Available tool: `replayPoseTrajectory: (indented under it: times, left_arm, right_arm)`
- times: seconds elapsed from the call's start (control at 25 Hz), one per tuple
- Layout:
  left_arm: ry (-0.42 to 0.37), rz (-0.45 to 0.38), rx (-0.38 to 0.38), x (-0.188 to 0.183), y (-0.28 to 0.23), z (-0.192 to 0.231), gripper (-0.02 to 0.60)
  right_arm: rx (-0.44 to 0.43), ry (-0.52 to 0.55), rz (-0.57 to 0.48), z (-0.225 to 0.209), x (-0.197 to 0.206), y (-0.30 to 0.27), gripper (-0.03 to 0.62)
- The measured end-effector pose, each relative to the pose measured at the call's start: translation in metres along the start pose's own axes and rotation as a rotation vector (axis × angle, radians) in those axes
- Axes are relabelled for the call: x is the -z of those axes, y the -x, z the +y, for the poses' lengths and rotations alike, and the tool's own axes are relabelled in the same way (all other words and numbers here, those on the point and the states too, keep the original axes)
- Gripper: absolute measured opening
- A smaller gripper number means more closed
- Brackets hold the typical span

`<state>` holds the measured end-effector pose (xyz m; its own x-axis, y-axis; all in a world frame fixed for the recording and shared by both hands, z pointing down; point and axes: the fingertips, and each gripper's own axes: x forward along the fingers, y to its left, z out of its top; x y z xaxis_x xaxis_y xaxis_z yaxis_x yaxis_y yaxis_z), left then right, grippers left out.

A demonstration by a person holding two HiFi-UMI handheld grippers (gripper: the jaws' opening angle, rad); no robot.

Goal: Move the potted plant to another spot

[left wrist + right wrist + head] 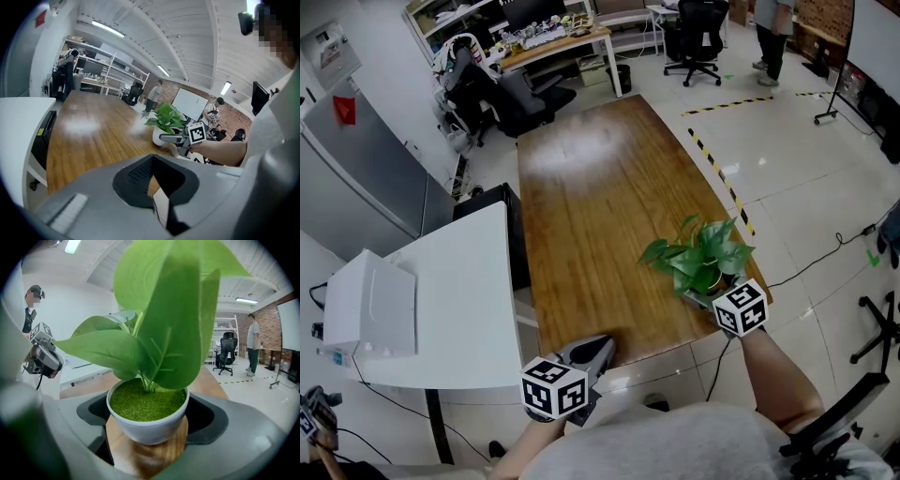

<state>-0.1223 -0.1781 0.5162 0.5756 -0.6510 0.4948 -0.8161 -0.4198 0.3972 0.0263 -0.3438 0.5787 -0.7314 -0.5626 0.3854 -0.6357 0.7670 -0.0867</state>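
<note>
The potted plant (701, 258) stands at the near right corner of the wooden surface (591, 187), close to both the near edge and the right edge. The right gripper (709, 291) reaches it from the near side. In the right gripper view the white pot (147, 425) sits squarely between the jaws, which stand wide apart and bear on its wall on either side: closed on the pot. Wood grain shows directly under the pot, and whether its base rests on the surface or is just clear of it cannot be determined. The left gripper (602, 349) is held at the near edge of the same surface, well apart from the plant, jaws drawn together with nothing between them. A white desk (455, 291) adjoins the left side of the wooden surface.
</note>
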Motion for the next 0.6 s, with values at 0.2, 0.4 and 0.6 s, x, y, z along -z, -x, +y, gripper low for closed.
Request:
replayPoseTrajectory:
  times: [0.2,0.4,0.6]
  left_arm:
    - [0.011,-0.007,-0.003,-0.002,0.013,-0.001,-0.002]
    - [0.029,-0.029,-0.019,-0.005,0.030,0.006,-0.002]
    - [0.042,-0.048,-0.030,-0.002,0.041,0.011,-0.002]
  right_arm:
    - [-0.015,0.005,-0.001,0.013,-0.013,0.000,0.479]
    - [-0.034,0.029,-0.001,0.028,-0.028,-0.005,0.479]
    - [-0.051,0.054,0.000,0.043,-0.038,-0.009,0.479]
